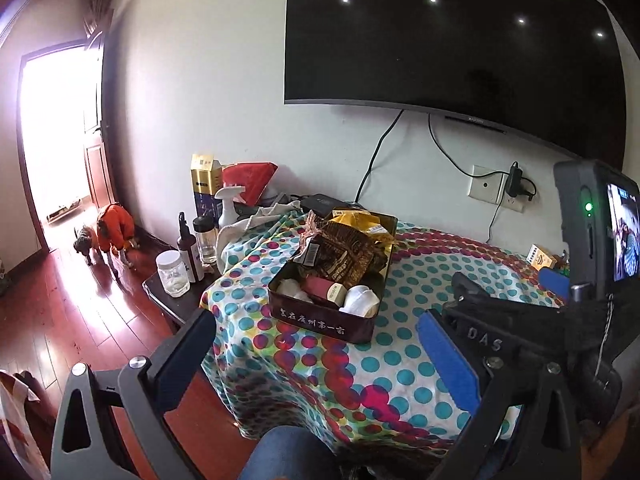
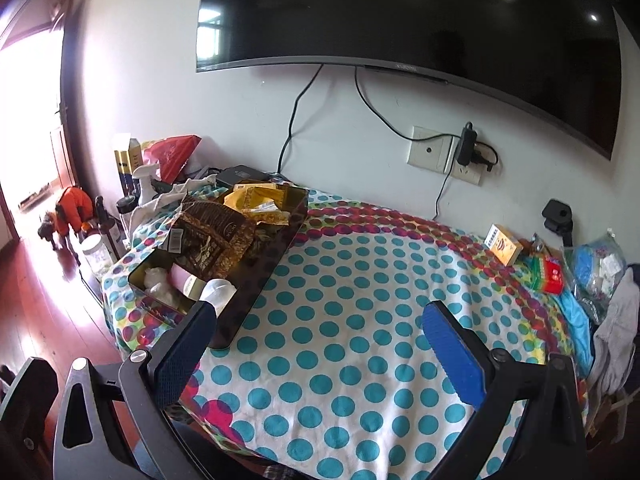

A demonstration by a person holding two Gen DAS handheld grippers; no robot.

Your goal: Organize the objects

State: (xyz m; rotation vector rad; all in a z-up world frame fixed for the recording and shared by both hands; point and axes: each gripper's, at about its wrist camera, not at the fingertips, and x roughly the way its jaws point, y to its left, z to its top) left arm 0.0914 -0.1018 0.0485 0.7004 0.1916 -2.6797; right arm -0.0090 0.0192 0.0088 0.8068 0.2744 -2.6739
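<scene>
At the far left I see a dog in an orange coat [image 1: 114, 228] by the washed-out doorway, its head too blurred to make out. On the dark side table stand a clear lidded jar [image 1: 173, 273], a dark pump bottle [image 1: 188, 250] and a white spray bottle [image 1: 229, 206], with a gold-and-blue carton [image 1: 206, 188] behind them.

The rectangular brown tin [image 1: 320, 322] sits at the left end of the polka-dot cloth [image 2: 340, 340], near its front edge. Crinkled brown and gold foil packets [image 1: 344, 252] heap over it and hide most of what it holds; I can only pick out white bundles [image 1: 362, 300] and a small labelled cylinder.

My left gripper [image 1: 316, 340] is spread wide and empty, low before the tin. My right gripper [image 2: 320, 328] is likewise parted, empty above bare cloth, its left finger overlapping the tin's near corner.

A small yellow box [image 2: 503, 245] lies toward the cloth's right back edge; beyond it are a red-and-green pack [image 2: 550, 276] and a clear bag [image 2: 600, 268], contents unclear.
</scene>
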